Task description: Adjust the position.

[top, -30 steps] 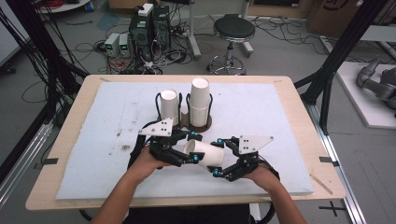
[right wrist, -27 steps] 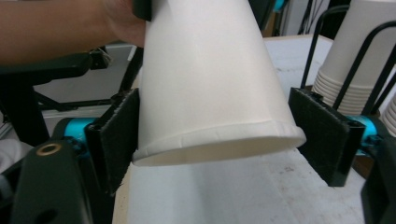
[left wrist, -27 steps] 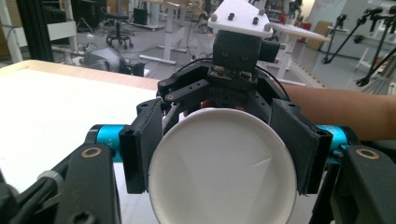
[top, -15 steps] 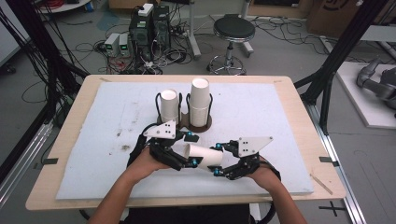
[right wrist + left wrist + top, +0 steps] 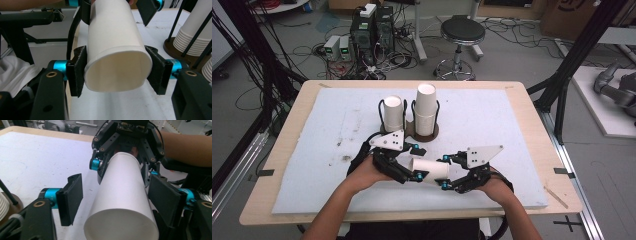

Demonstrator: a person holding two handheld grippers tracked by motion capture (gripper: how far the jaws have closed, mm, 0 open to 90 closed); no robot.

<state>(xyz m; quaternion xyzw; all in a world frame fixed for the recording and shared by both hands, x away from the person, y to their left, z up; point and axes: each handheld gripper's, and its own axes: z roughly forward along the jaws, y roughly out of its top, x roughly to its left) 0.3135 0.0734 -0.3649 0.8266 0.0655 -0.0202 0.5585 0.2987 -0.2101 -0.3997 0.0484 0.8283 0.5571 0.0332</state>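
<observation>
A wooden table (image 5: 532,115) carries a pale blue-white foam mat (image 5: 492,120), scuffed and smudged near its left side, in a lab with a stool and tangled cables on the floor behind. At the mat's middle stand two wire-framed cup holders on round dark bases, the left stack of paper cups (image 5: 393,113) shorter than the right stack (image 5: 425,111).

Nearer the person, a single white paper cup (image 5: 430,169) lies on its side in the air between the two grippers. The right gripper (image 5: 117,72) pinches it at one end: its padded black jaws press on opposite sides of the rim, which is squashed slightly oval. The left gripper (image 5: 120,202) has its jaws spread, one on each side of the cup's other end, and on the left side a clear gap shows.

The cup is thin, smooth, tapered paper, so the likely trouble is crushing: a harder squeeze from the right jaws could crease the wall. If the left jaws close off-centre, the cup may twist or slip from the fuzzy pads (image 5: 77,72), since the slick taper offers little hold.
</observation>
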